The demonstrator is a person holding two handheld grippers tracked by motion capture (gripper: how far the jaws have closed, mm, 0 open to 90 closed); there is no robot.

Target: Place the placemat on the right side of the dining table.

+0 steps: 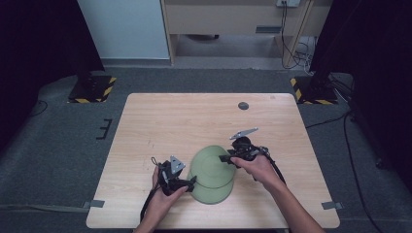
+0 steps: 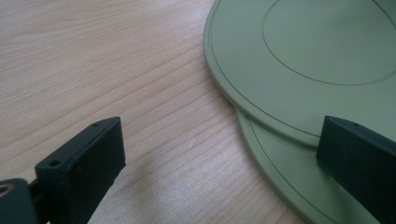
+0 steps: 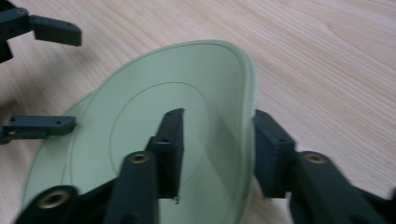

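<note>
Two pale green plates lie stacked near the table's front edge. The upper plate point(image 1: 211, 165) point(image 2: 303, 56) point(image 3: 140, 107) sits shifted back from the lower plate point(image 1: 214, 196) point(image 2: 280, 177). My right gripper point(image 1: 224, 158) point(image 3: 217, 119) straddles the upper plate's right rim: one jaw hangs over the plate's inner face with a gap showing, the other lies against the rim's outer side. That rim looks tilted up. My left gripper point(image 1: 193, 180) point(image 2: 222, 140) point(image 3: 60, 77) is open at the plates' left edge, one jaw over the wood, the other over the lower plate.
The wooden table point(image 1: 170, 121) has a small grey round disc point(image 1: 243, 105) near its far edge. Grey tape tabs point(image 1: 96, 204) mark the front corners. Black stand feet with yellow striped tape point(image 1: 92, 90) sit on the floor behind the table.
</note>
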